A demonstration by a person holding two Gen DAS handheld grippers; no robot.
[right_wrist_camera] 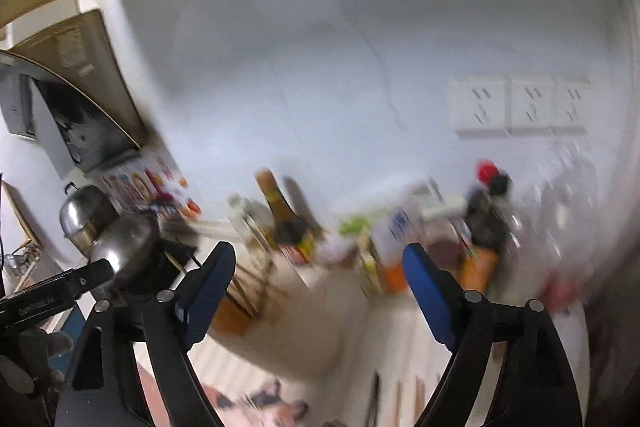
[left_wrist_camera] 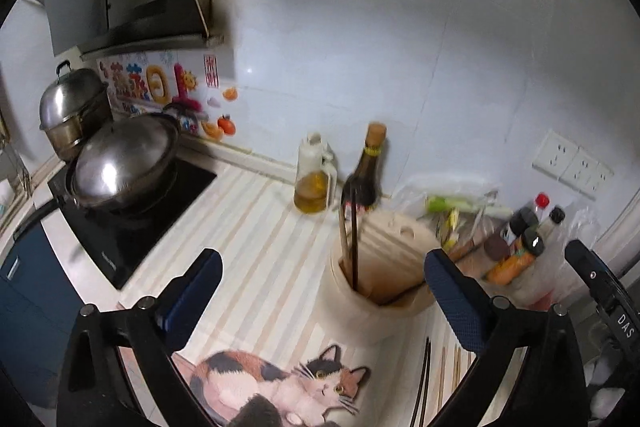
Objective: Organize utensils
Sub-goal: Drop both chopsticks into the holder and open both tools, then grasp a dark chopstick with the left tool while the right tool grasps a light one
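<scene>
Left gripper (left_wrist_camera: 324, 291) spread wide, nothing between its pads. Right gripper (right_wrist_camera: 320, 283) likewise spread and empty; its view badly blurred. Cream utensil holder (left_wrist_camera: 376, 291) stands on the striped counter (left_wrist_camera: 256, 227), two chopsticks (left_wrist_camera: 349, 239) upright inside. More chopsticks (left_wrist_camera: 432, 379) lie flat on the counter beside the cat mat (left_wrist_camera: 280, 387).

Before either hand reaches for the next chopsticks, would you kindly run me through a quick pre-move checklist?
1. Left tongs open, nothing between them: ok.
2. Right tongs open, nothing visibly held: ok, though that view is blurred.
3. Utensil holder upright, mouth unobstructed: ok.
4. Two chopsticks already standing in the holder: ok.
5. Loose chopsticks left on the counter beside the cat mat: not ok, still to collect.
6. Exact count of loose chopsticks: cannot tell.
</scene>
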